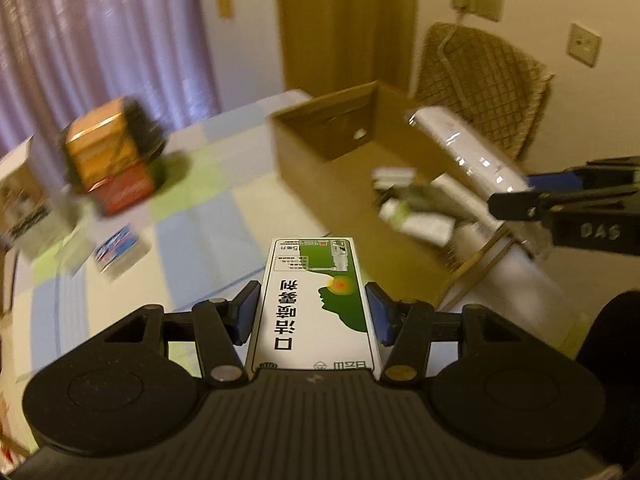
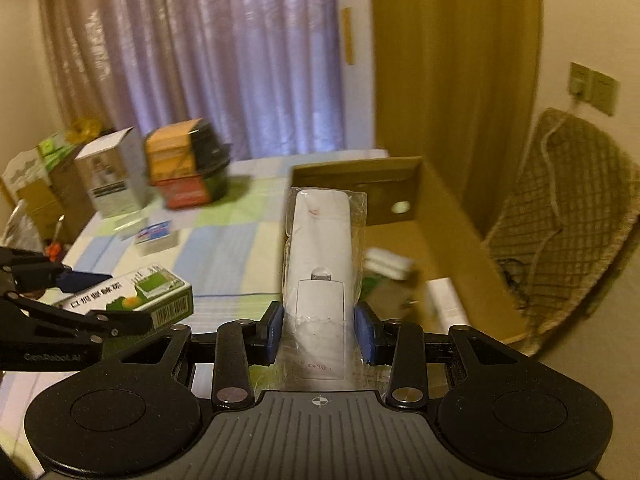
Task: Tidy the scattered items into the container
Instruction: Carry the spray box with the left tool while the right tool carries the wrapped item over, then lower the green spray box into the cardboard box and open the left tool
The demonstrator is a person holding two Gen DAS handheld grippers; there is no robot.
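My left gripper (image 1: 312,316) clamps a green-and-white medicine box (image 1: 316,300) above the checked tablecloth (image 1: 208,216), short of the cardboard box (image 1: 320,136). My right gripper (image 2: 319,330) grips a bagged white remote (image 2: 320,264) near the box's rim. Several white items (image 1: 416,216) already lie inside. A stack of cartons (image 1: 108,160) stands well left, clear of both.
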